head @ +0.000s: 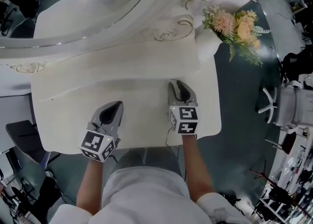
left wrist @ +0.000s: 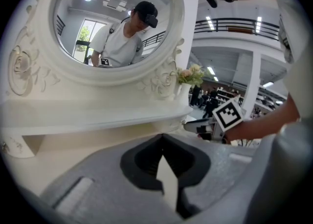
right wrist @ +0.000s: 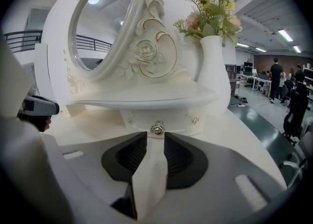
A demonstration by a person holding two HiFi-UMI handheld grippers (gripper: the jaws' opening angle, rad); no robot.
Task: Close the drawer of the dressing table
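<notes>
Beneath the shelf (right wrist: 146, 101) of the dressing table (head: 146, 96), the drawer (right wrist: 168, 123) showed its pale front with a small metal knob (right wrist: 157, 128) at its middle; whether that front sat flush with the carcass could not be told. My right gripper (right wrist: 152, 139) pointed straight at the knob, its jaws a narrow gap apart and holding nothing, with the knob just beyond their tips and not between them. In the head view this gripper (head: 177, 87) lay low over the right half of the tabletop. My left gripper (left wrist: 162, 140) had its jaw tips brought together on nothing, and it hovered over the front left part of the tabletop (head: 117, 105), well apart from the drawer and beside the right gripper. Above the shelf rose the oval mirror (right wrist: 98, 27) in its carved white frame, which in the left gripper view reflected a person in a white shirt. At the right end of the shelf stood a white vase (right wrist: 212, 66) with pink and yellow flowers (right wrist: 210, 12).
</notes>
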